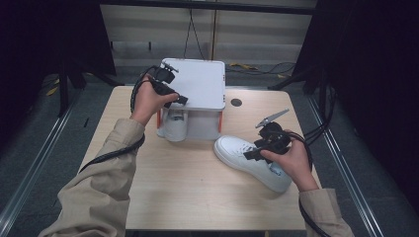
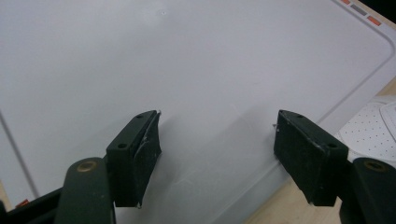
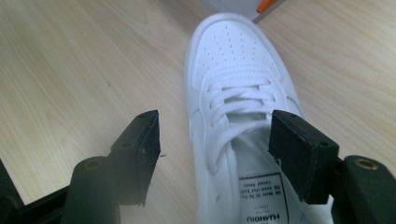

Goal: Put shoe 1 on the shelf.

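Observation:
A white sneaker (image 1: 249,160) lies on the wooden table (image 1: 188,187) at the right, toe toward the middle. My right gripper (image 1: 254,152) hovers open above its laces and collar; in the right gripper view the sneaker (image 3: 238,112) lies between the spread jaws. A second white sneaker (image 1: 174,126) stands under a small white rack (image 1: 200,81) with orange legs at the table's back. My left gripper (image 1: 174,98) is open over the rack's front left edge; its view looks down on the rack's white top (image 2: 196,70), with a sneaker toe (image 2: 373,130) at the right.
A black round hole (image 1: 236,102) sits in the tabletop right of the rack. Cables trail from both grippers along the person's beige sleeves. Bare wood spreads across the table's front and left. Dark floor and metal rails flank the table.

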Demonstrator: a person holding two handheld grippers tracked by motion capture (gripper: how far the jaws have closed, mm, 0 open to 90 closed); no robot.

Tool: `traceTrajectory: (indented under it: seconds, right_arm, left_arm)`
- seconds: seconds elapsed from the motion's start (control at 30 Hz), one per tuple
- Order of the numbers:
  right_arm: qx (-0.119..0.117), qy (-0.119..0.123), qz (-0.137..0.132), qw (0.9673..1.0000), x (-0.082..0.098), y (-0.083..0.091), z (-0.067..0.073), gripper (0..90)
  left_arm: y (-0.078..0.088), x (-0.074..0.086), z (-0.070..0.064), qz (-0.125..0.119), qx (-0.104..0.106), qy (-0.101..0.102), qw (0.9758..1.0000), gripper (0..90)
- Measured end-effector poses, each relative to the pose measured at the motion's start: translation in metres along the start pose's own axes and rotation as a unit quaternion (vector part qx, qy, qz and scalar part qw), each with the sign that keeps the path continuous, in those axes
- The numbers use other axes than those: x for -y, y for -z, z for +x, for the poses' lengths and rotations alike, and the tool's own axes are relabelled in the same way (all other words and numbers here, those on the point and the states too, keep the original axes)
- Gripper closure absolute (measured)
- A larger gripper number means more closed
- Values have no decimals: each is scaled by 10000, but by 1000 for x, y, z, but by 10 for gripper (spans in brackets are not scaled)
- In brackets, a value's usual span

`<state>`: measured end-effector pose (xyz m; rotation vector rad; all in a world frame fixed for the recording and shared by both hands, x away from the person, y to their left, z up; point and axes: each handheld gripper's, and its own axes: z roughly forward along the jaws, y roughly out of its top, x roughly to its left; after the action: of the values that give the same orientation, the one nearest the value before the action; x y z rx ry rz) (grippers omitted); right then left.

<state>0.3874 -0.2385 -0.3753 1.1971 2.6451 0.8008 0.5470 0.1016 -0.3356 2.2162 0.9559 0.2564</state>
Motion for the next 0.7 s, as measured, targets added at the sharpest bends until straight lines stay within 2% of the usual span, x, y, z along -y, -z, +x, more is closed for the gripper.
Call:
traceTrajectory:
  seconds: [0.2, 0.23, 0.3, 0.37, 0.4, 0.43, 0.47, 0.57, 0.7]
  right_arm:
    - [-22, 72, 44, 10000, 9, 3, 4, 330]
    - [-29, 76, 48, 10000, 10, 4, 5, 330]
    - [-26, 92, 69, 9999, 12, 6, 5, 330]
    - [-10, 144, 100, 9998, 14, 8, 6, 330]
    - [3, 147, 93, 9998, 15, 9, 6, 330]
    - [2, 154, 99, 9998, 17, 11, 5, 330]
    - [17, 156, 115, 9998, 19, 12, 5, 330]
    - [42, 141, 140, 9998, 24, 15, 3, 330]
    - [24, 41, 143, 9999, 33, 17, -1, 329]
  left_arm:
    - [3, 4, 3, -145, -37, 34, 9999, 478]
    - [5, 3, 3, -120, -54, 19, 9999, 521]
    - [8, 3, 3, -26, -257, -69, 9996, 644]
    - [10, 2, 4, -59, -249, -27, 9997, 715]
    - [11, 1, 3, -19, -287, -66, 9996, 765]
    - [11, 1, 3, -5, -312, -107, 9995, 776]
    - [11, 1, 2, 48, -250, -55, 9997, 825]
    - [9, 3, 2, 76, -265, 13, 9996, 896]
    - [9, 3, 2, 102, -224, -33, 9997, 900]
